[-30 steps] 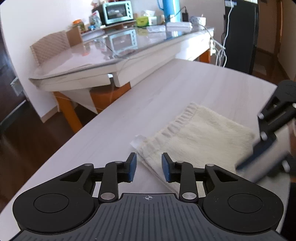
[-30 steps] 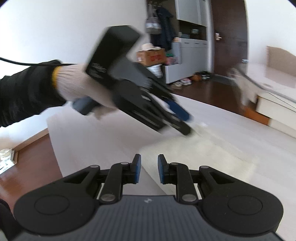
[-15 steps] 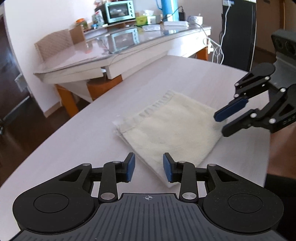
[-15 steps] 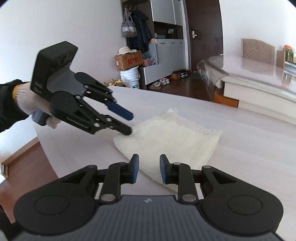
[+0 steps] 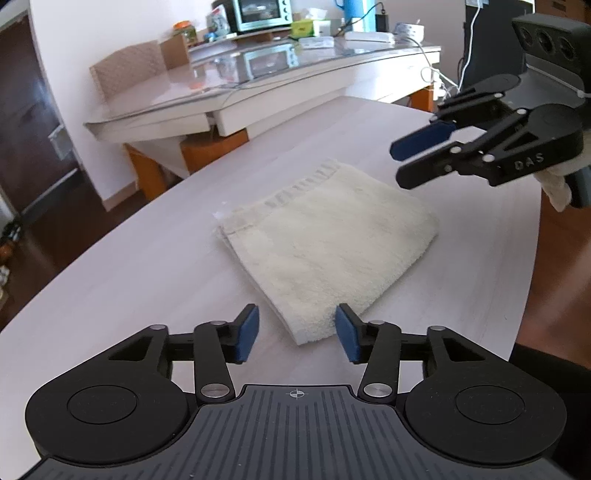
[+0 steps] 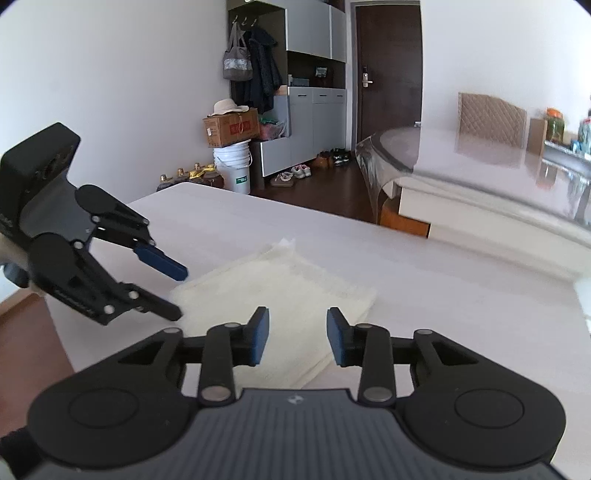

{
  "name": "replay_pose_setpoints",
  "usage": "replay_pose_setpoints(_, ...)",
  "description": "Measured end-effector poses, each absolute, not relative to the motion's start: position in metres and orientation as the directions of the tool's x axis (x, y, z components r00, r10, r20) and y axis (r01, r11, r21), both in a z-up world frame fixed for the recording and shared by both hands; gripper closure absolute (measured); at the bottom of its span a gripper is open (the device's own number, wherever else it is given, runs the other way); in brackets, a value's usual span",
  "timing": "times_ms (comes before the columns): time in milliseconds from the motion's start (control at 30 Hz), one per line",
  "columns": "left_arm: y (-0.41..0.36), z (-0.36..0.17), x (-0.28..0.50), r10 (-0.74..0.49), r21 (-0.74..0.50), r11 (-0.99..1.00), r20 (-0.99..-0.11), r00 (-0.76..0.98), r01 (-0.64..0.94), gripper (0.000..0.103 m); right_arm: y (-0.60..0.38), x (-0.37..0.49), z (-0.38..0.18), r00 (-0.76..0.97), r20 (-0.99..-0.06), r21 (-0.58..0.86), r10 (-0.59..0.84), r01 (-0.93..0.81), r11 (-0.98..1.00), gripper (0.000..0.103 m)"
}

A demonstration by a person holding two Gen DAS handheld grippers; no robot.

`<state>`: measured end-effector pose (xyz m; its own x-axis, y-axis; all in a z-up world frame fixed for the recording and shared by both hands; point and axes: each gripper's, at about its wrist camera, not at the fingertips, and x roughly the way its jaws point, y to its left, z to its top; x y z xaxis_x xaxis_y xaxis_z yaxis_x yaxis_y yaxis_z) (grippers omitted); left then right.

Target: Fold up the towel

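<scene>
Both sets of jaws are spreading apart and grip nothing. The left gripper [image 5: 297, 334] hangs over the near corner of the cream towel [image 5: 332, 243]; the right gripper [image 6: 297, 334] sits above its opposite edge. The towel lies folded and flat on the pale table [image 5: 147, 266]. A careless dip could snag a layer and undo the fold.

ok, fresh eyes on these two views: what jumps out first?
The cream towel, folded into a thick square, lies flat mid-way across the pale table. Both grippers hang just over it with nothing between their fingers: the left gripper at its near corner, the right gripper at the opposite side, both opening. Behind, a glass-topped table carries a toaster oven.
</scene>
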<state>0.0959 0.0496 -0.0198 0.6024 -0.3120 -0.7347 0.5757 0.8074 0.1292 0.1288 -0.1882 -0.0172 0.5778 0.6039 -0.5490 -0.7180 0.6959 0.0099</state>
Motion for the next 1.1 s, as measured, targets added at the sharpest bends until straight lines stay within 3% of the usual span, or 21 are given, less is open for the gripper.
replay_pose_setpoints(667, 0.052, -0.013, 0.092, -0.321, 0.048, 0.874, -0.691, 0.648, 0.483, 0.038, -0.158, 0.176, -0.029, 0.558, -0.616, -0.126, 0.556, -0.766, 0.630, 0.058)
replay_pose_setpoints(933, 0.043, -0.025, 0.099, -0.269, 0.097, 0.878, -0.709, 0.652, 0.468, 0.035, -0.142, 0.195, -0.042, 0.552, -0.663, -0.225, 0.506, -0.792, 0.568, 0.058)
replay_pose_setpoints(1100, 0.051, -0.022, 0.110, -0.233, 0.150, 0.868, -0.720, 0.654, 0.474, 0.034, -0.151, 0.191, -0.042, 0.547, -0.676, -0.215, 0.494, -0.787, 0.578, 0.058)
